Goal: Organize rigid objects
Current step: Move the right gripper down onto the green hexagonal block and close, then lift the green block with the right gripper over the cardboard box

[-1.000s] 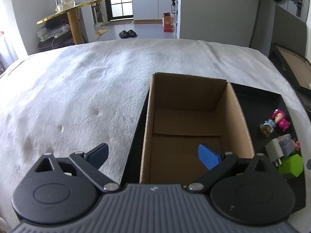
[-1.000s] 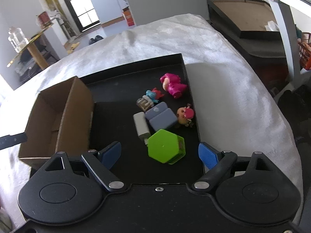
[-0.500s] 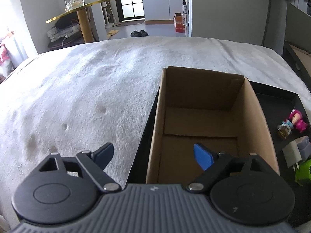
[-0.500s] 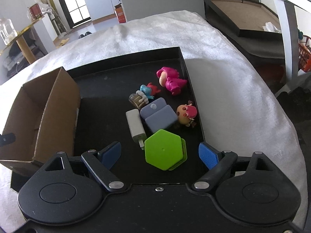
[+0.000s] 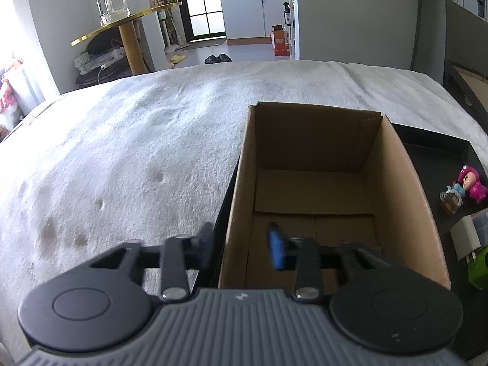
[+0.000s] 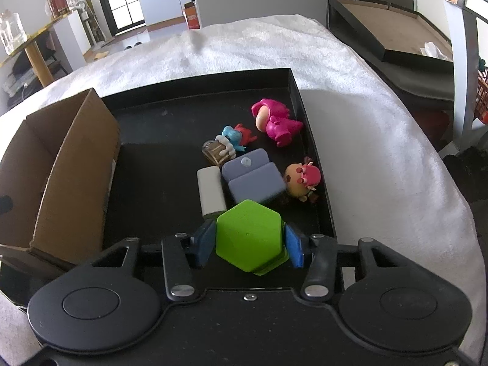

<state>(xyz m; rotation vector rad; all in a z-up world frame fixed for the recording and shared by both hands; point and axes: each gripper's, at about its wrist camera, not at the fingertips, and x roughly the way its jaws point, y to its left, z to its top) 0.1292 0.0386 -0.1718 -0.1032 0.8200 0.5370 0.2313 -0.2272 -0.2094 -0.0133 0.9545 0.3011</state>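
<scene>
Green hexagonal block [image 6: 248, 239] sits pinched in right gripper [image 6: 248, 245], at near end of black tray [image 6: 314, 152]. Beyond it: white charger [image 6: 210, 190], grey case [image 6: 253, 178], figurines. Left gripper [image 5: 242, 248] half closed astride cardboard box [image 5: 396, 183] wall, touching unclear.

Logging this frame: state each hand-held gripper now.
Left hand-held gripper: closing astride cardboard box wall.
Right hand-held gripper: shut on green hexagon block.
</scene>
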